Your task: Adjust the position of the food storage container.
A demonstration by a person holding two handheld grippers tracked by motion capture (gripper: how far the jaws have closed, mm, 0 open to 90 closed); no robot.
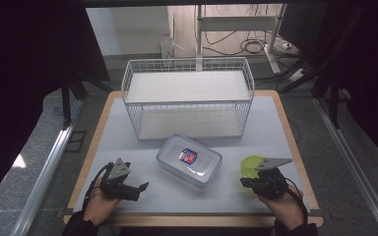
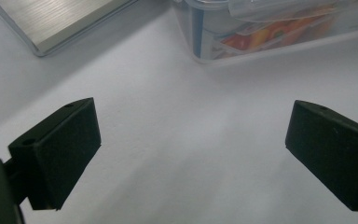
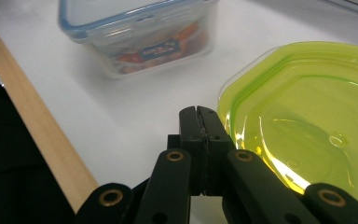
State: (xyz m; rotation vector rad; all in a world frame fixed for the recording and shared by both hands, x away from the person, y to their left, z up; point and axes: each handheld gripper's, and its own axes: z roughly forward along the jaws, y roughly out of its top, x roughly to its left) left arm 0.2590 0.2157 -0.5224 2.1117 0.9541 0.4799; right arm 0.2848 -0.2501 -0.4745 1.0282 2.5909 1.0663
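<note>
On the white-topped bench [image 1: 128,132] with its pale wooden rim, a clear rectangular plastic food box with a blue-edged lid and a red-and-blue label [image 1: 189,161] sits in the middle, just in front of a white two-tier wire rack [image 1: 188,98] at the back. Down at the near left, the left tongs [image 1: 140,188] rest low over the bench in the person's left hand [image 1: 98,202], jaws spread wide apart with nothing but bare white surface between them; the left gripper view shows the food box beyond the jaws and a flat silvery edge at upper left. Over on the near right, the right tongs [image 3: 199,114] are pressed fully together, empty, tips lying just beside the rim of a translucent lime-green plastic lid [image 3: 307,126]. That lid lies flat, right of the food box and apart from it.
</note>
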